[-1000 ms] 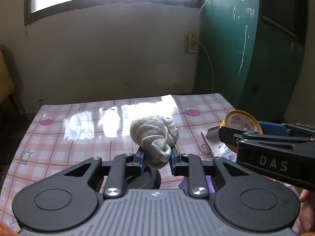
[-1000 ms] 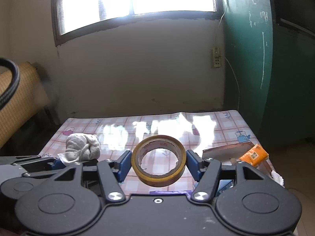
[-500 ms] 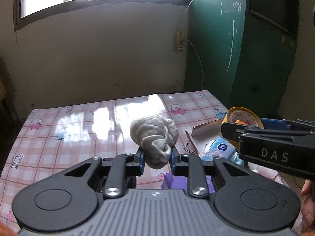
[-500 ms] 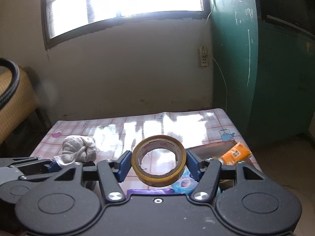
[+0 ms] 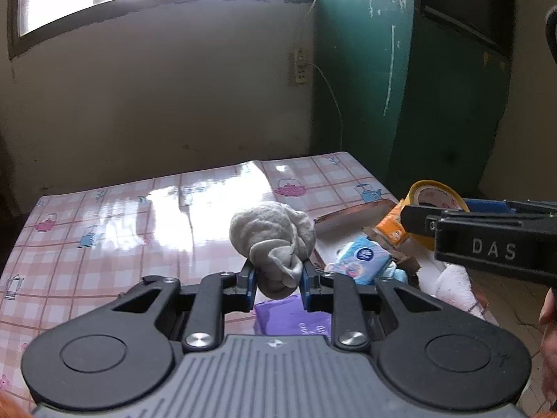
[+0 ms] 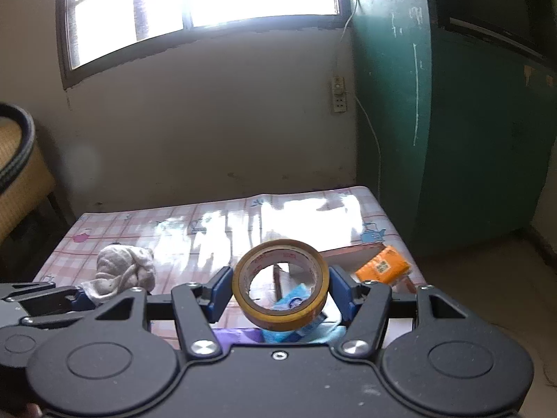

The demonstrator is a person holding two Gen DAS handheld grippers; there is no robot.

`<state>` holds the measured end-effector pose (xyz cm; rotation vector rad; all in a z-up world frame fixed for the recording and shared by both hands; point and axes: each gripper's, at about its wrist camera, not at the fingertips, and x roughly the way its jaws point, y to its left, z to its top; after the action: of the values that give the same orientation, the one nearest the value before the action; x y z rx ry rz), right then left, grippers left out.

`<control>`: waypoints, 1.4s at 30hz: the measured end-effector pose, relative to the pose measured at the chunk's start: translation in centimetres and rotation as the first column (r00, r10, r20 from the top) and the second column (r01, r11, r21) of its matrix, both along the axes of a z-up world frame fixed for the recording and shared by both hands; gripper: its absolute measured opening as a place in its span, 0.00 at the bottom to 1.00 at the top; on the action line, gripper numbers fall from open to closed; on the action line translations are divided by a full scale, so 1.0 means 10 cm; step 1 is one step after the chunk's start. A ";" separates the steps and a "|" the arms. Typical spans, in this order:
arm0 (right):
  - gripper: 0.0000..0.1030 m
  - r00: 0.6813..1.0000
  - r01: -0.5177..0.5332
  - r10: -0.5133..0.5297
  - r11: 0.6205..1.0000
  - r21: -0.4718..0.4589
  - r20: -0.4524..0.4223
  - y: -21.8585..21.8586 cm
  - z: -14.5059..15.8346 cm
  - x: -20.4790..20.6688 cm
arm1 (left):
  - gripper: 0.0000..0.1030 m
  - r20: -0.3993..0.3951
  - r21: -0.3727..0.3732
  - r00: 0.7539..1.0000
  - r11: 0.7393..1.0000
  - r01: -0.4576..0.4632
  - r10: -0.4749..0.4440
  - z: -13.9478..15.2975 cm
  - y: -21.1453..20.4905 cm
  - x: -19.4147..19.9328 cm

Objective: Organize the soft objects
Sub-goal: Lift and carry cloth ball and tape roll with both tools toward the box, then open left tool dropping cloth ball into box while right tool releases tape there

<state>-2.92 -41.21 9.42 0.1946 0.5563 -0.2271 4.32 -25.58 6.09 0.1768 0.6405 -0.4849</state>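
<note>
My left gripper [image 5: 276, 280] is shut on a balled grey cloth [image 5: 273, 240] and holds it above the pink checked table [image 5: 122, 216]. The cloth also shows at the left of the right wrist view [image 6: 123, 270]. My right gripper [image 6: 280, 294] is shut on a roll of yellow tape [image 6: 280, 284], held upright above the table; the tape also shows in the left wrist view [image 5: 435, 196]. Below both grippers lie a blue tissue pack [image 5: 363, 259], an orange pack [image 6: 383, 266] and a purple pack [image 5: 292, 317].
A brown cardboard box flap [image 5: 355, 217] lies at the table's right side, with a white cloth [image 5: 456, 287] near the right edge. A green door [image 6: 452, 122] stands right of the table. A wicker chair [image 6: 17, 167] stands at the left.
Both grippers have swung to the right with their loads, so the box, the blue pack and the orange pack have come into view below them. Both grips are unchanged.
</note>
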 end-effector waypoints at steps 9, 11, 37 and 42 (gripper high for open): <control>0.69 0.999 0.036 -0.036 0.999 -0.001 -0.020 -0.41 -0.04 -0.10 | 0.26 -0.017 -0.005 0.999 0.999 0.036 -0.036 -0.06 -0.25 -0.02; 0.69 0.999 0.043 -0.043 0.999 0.008 -0.021 -0.53 -0.06 -0.13 | 0.26 -0.021 -0.006 0.999 0.999 0.047 -0.047 -0.08 -0.31 -0.01; 0.76 0.997 0.015 -0.009 0.997 0.078 -0.082 -1.35 -0.54 0.00 | 0.26 -0.126 -0.021 0.977 0.985 0.171 -0.172 -0.54 -1.07 -0.17; 0.77 0.999 0.012 -0.008 0.996 0.094 -0.042 -1.37 -0.53 -0.04 | 0.26 -0.156 -0.034 0.972 0.984 0.173 -0.176 -0.60 -1.08 -0.14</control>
<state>-3.28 -54.90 4.08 0.2845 0.6082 -0.2149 2.87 -36.40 0.11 0.1772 0.7796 -0.6796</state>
